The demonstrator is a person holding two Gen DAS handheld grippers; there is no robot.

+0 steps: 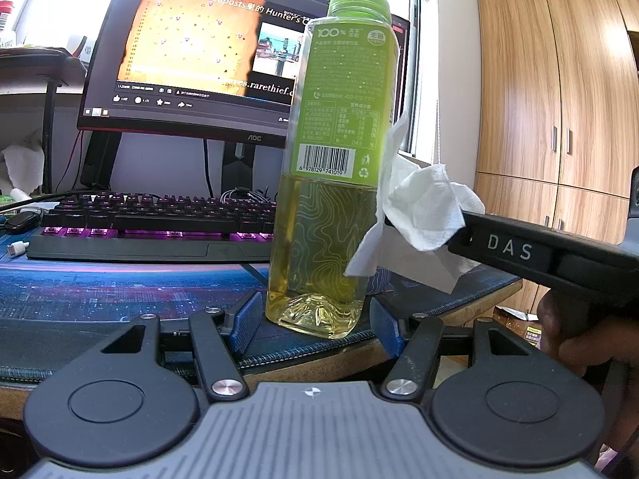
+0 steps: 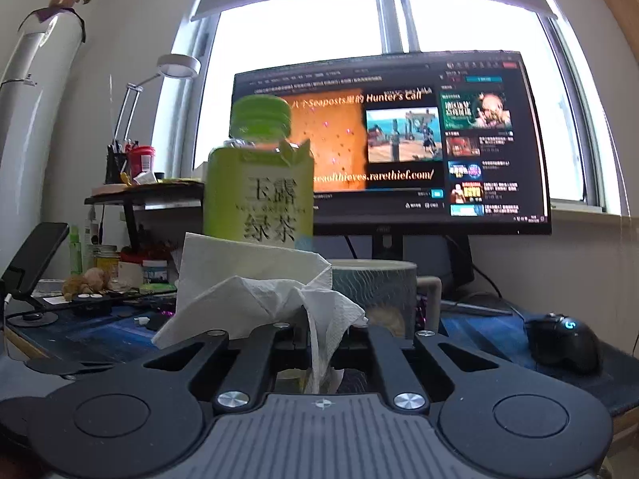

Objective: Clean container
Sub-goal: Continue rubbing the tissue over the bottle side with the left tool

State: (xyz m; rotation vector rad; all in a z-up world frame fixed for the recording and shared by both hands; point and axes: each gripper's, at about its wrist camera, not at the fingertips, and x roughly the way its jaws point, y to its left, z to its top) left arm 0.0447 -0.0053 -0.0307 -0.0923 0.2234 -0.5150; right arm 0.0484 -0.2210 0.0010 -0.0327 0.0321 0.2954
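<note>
My left gripper [image 1: 315, 325] sits released around the bottle [image 1: 331, 167] at the bench [image 1: 319, 363] edge. My right gripper [image 2: 319, 333] pinches a tissue [image 2: 255, 283] against its side; keyboard [image 1: 151, 223] and monitor [image 1: 199, 48] crowd behind, mug [image 2: 375, 291] close by.

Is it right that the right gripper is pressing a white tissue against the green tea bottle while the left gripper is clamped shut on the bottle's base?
Not quite. The right gripper does hold the white tissue against the green tea bottle, but the left gripper is open, not clamped: the left wrist view shows its blue pads standing apart from the bottle's base on either side.
</note>
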